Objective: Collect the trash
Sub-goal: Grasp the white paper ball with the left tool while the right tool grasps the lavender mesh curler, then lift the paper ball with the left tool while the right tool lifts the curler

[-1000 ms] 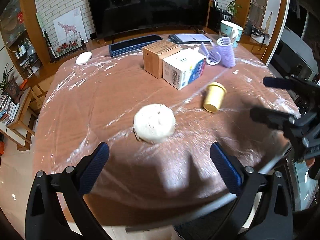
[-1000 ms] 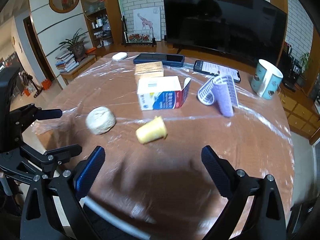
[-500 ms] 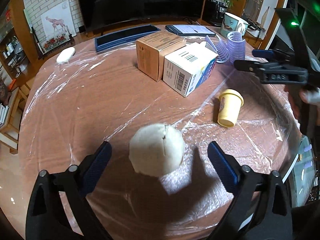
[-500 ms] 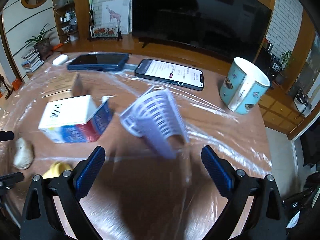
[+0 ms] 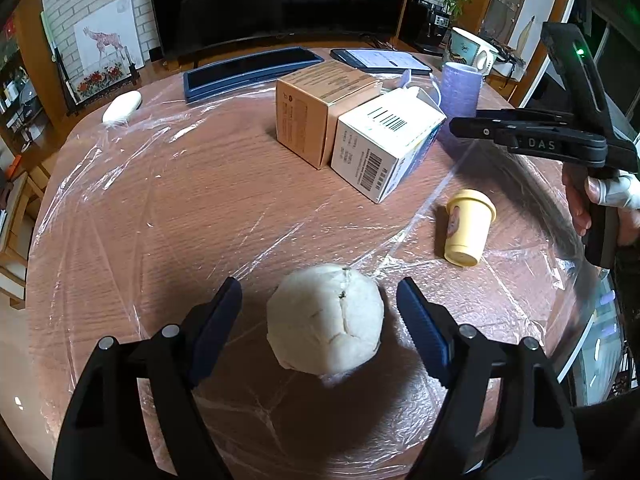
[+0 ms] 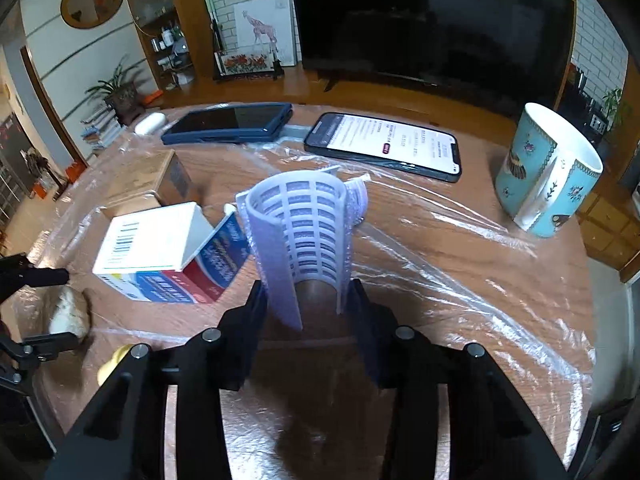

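Note:
A crumpled white paper ball lies on the plastic-covered round table. My left gripper is open with its fingers on either side of the ball, not touching it. The ball also shows in the right wrist view. My right gripper is shut on the near end of a curled purple foam net sleeve. The sleeve also shows in the left wrist view. A small yellow cup lies on its side to the ball's right.
A white and blue carton and a brown box stand mid-table. A dark tablet, a lit phone, a teal mug and a white oval object sit towards the far side.
My left gripper moved forward and narrowed around the paper ball. My right gripper moved up to the purple sleeve and shut on it.

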The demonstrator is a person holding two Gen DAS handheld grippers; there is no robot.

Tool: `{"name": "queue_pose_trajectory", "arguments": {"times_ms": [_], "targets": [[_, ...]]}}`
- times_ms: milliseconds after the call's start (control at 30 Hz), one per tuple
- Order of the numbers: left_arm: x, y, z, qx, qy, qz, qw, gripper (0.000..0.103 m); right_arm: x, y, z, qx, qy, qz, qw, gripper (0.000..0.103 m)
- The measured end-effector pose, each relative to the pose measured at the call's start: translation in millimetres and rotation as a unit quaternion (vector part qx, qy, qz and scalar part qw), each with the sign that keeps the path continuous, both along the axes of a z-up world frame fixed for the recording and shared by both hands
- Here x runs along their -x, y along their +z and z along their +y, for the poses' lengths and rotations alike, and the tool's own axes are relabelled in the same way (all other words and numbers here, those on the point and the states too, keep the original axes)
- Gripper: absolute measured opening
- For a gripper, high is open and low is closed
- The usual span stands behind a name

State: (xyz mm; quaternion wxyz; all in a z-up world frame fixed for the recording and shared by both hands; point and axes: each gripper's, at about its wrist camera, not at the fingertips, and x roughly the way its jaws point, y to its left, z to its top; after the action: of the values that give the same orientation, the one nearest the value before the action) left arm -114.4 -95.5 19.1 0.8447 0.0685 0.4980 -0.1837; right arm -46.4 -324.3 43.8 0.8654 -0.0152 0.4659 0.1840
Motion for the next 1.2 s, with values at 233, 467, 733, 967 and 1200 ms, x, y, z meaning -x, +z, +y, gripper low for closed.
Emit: {"name": "queue_pose_trajectory", "arguments": {"times_ms": [233,467,733,967,1200], "targets": [[0.0,-1.7,2.1,0.001,0.002,0.004,1.0,0.081,20.7,16.2,8.7,-0.023,0.025,-0.003,0.999,0.041],[2.9,-4.5,1.2,-0.001,0.002,0.005,1.0,0.081,45.7,22.2,23.1,-0.064,0.072,0.014,0.995,0.041],[9.9,2.9,0.6,0.005,0.001,-0.004,1.0,0.081,65.2,26.6,31.0,-0.069,0.079,0.021,0.994,0.041],[14.0,6.7,-6.6,0.0,-0.007,-0.011,0.9999,0.081,69.4,24.4,33.1,-0.043,0.075,0.024,0.996,0.05],[14.5,8.4,-11.4,-0.004,-0.01,-0.016,0.9998,0.081,52.0,23.2,43.3,-0.033,0.076,0.014,0.996,0.066]]}}
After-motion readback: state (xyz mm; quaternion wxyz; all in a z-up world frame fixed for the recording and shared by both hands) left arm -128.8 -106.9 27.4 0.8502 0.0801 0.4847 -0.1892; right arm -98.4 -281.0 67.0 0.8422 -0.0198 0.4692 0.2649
